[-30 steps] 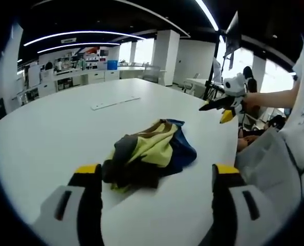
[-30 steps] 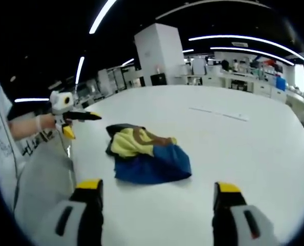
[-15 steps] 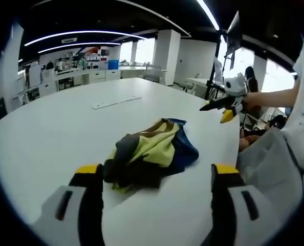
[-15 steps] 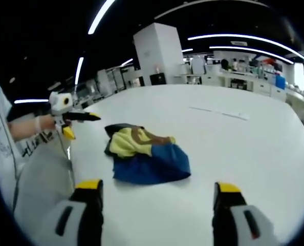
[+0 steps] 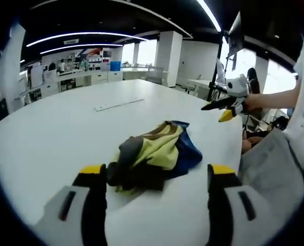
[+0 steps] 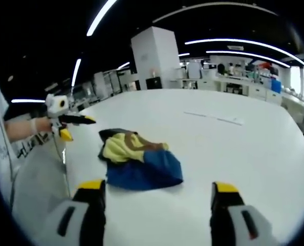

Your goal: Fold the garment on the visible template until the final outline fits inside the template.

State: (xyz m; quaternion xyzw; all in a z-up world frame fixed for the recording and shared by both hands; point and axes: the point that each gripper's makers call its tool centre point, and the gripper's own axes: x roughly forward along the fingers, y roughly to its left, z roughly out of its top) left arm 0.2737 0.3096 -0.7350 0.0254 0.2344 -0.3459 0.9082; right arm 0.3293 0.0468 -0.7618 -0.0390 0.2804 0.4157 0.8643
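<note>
1. The garment (image 5: 153, 156) lies crumpled in a heap on the white table (image 5: 55, 128), yellow, brown and blue cloth bunched together, near the table edge closest to the person
2. The left gripper (image 5: 153, 177) hovers just short of the garment, jaws spread wide, holding nothing
3. The right gripper (image 6: 157, 190) hangs near the garment's blue side, jaws wide apart and empty
4. A thin white strip (image 6: 213, 118) lies on the table well beyond the garment
</note>
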